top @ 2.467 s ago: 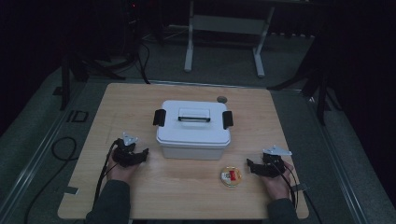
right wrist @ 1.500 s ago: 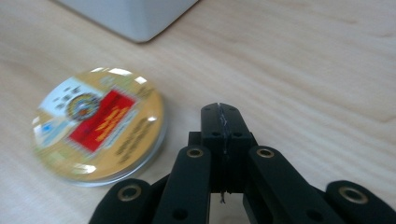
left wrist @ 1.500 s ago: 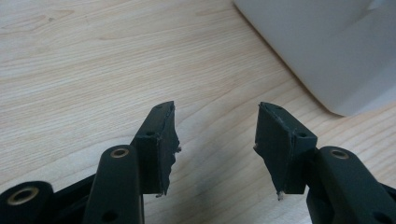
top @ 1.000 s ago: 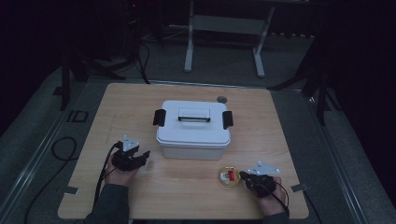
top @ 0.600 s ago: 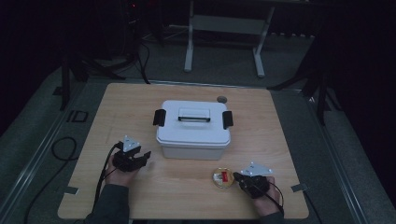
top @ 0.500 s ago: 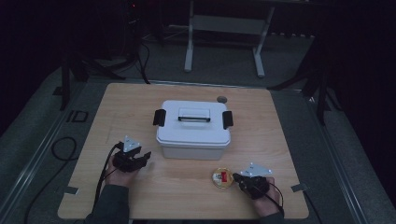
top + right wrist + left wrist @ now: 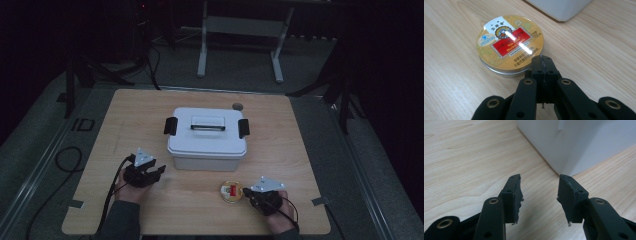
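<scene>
Pale wood tabletop [image 7: 150, 115] with a white lidded box [image 7: 207, 139] at centre, black latches at both ends. Round gold tin [image 7: 509, 45] lying flat just in front of the box, label up: red panel reading "Herbal Candy" among Chinese characters. Right gripper [image 7: 542, 65] at the tin's rim, fingers pressed together, empty. Left gripper [image 7: 540, 195] facing the box corner, fingers spread, just closing, nothing between.
</scene>
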Demonstrator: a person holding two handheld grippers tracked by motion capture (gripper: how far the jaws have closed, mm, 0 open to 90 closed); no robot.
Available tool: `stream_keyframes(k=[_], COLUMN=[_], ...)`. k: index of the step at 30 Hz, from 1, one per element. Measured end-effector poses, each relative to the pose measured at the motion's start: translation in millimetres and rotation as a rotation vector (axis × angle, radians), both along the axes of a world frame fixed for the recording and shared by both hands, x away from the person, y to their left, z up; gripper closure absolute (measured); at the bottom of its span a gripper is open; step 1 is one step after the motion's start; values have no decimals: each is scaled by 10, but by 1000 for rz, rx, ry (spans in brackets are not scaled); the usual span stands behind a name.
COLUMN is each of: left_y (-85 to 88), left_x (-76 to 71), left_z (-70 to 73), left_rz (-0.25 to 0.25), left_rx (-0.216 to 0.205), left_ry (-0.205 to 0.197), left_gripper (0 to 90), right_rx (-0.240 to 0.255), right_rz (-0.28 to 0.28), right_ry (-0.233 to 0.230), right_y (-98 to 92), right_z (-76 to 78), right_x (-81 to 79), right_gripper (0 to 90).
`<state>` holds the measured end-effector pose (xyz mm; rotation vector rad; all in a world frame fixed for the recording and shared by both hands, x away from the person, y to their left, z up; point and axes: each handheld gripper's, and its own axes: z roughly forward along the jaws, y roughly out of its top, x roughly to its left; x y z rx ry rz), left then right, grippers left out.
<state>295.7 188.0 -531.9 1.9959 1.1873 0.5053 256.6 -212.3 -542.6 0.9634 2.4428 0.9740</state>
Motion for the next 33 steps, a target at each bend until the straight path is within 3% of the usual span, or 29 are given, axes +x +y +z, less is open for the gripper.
stream_keyframes(k=[22, 29, 33], left_y=[-130, -188, -254], left_x=[-161, -182, -201], left_z=[112, 157, 169], left_rz=[-92, -124, -157], left_rx=[-50, -80, -71], left_ry=[-27, -29, -32], left_gripper=[590, 593, 618], right_rx=[-19, -27, -24], right_rz=[114, 111, 120], right_ry=[-11, -16, -15], right_y=[510, 567, 612], right_z=[-75, -84, -88], right_x=[5, 79, 97], right_gripper=[899, 900, 900])
